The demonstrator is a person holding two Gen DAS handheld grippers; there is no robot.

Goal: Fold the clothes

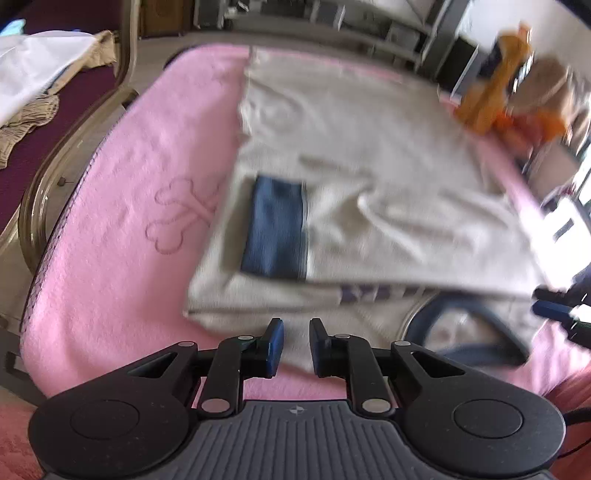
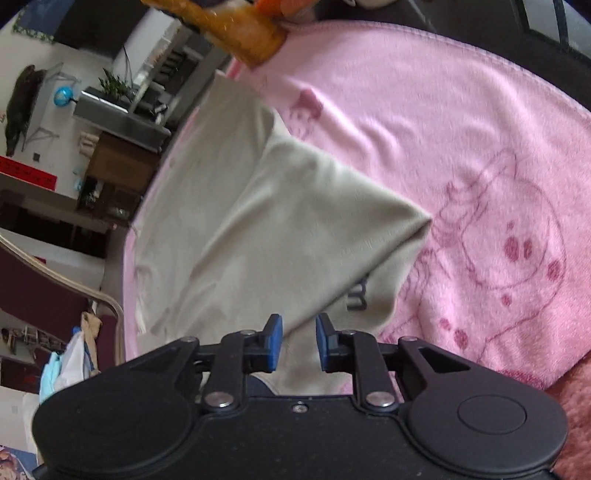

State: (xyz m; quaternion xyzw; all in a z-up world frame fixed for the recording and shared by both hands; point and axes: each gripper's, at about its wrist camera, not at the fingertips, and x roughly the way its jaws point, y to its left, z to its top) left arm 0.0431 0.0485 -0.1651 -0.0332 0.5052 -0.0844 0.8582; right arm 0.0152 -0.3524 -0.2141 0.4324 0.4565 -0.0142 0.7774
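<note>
A cream garment (image 1: 351, 166) lies folded on a pink blanket (image 1: 110, 221), with a blue pocket patch (image 1: 275, 229) on top and a blue collar (image 1: 461, 325) at its near right. My left gripper (image 1: 296, 345) hovers over the garment's near edge. Its jaws stand a little apart and nothing is pinched between them. In the right wrist view the same garment (image 2: 258, 229) shows a raised, pointed fold. My right gripper (image 2: 299, 341) is narrowly open, and cream cloth shows in the gap without being clamped. The right gripper's fingertips (image 1: 554, 306) also show at the left wrist view's right edge.
An orange plush toy (image 1: 495, 96) sits at the blanket's far right corner and shows again as the toy (image 2: 236, 33) in the right wrist view. A dark red chair (image 1: 55, 155) with piled clothes (image 1: 33, 74) stands to the left. Shelves and furniture fill the background.
</note>
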